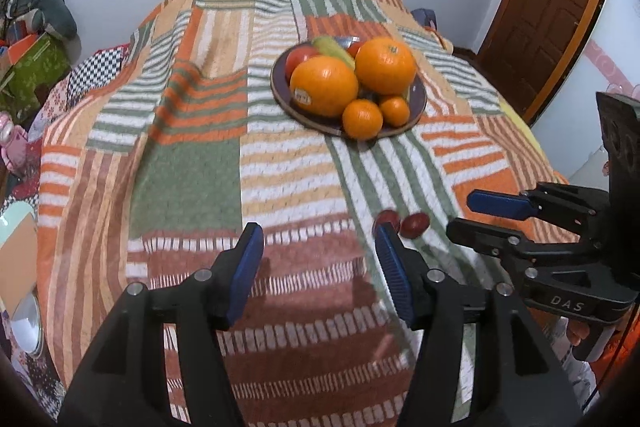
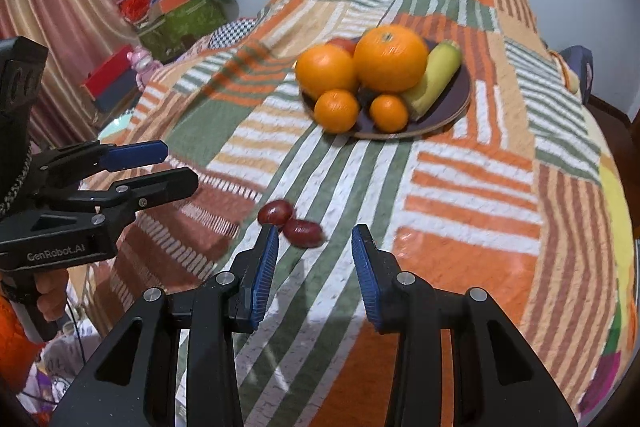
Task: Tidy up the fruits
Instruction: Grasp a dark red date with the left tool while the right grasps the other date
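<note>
A dark plate on the striped bedspread holds two big oranges, two small oranges, a yellow-green fruit and red fruit. Two small dark red fruits lie loose on the bedspread in front of the plate. My left gripper is open and empty, just left of them; it also shows in the right wrist view. My right gripper is open and empty, hovering just short of the red fruits; it also shows in the left wrist view.
The striped bedspread covers a bed. Boxes, a stuffed toy and clutter stand by the wall at left, beside a curtain. A brown wooden door is at the right. A dark bag sits beyond the bed's right edge.
</note>
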Tool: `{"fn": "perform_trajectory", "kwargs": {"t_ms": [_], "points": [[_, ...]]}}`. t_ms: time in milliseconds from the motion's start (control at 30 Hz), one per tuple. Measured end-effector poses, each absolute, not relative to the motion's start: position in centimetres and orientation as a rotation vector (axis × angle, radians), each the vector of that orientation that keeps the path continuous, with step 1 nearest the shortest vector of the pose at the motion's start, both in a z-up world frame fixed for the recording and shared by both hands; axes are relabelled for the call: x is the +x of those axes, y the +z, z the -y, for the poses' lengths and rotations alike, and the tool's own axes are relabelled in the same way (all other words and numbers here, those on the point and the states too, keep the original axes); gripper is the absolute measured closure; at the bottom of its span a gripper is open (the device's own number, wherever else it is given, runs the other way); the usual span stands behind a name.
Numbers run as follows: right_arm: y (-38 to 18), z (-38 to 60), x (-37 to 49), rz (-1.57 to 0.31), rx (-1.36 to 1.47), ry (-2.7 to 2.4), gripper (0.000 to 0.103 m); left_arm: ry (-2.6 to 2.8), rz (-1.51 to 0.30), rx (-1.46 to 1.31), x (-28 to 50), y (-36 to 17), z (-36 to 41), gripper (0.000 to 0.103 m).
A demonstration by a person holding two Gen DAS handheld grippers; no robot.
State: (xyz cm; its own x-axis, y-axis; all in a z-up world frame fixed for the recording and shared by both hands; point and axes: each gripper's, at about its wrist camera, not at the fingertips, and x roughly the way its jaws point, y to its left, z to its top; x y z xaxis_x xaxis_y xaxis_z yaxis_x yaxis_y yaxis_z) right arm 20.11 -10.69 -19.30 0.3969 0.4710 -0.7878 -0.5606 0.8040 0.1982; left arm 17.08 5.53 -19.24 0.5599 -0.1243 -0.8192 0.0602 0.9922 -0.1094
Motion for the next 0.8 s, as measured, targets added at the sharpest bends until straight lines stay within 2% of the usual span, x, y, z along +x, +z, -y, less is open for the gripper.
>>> {"fn": "perform_trajectory", "kwargs": {"t_ms": [367, 533, 800], "points": [[-22.0, 8.6, 20.7, -1.023, -0.127, 0.659, 0.068, -0.146, -1.022, -0.084, 17.0, -21.3, -5.2, 0.045], [-22.1, 8.6, 20.8, -1.010, -0.133, 0.667, 0.076, -0.177, -1.035, -0.086, 17.5, -21.8, -4.4, 0.046], [-21.3, 10.1, 20.9, -0.989, -0.102, 0.674, 0.079, -0.250, -1.053, -0.094, 18.9, -22.5, -2.4, 0.061]]}}
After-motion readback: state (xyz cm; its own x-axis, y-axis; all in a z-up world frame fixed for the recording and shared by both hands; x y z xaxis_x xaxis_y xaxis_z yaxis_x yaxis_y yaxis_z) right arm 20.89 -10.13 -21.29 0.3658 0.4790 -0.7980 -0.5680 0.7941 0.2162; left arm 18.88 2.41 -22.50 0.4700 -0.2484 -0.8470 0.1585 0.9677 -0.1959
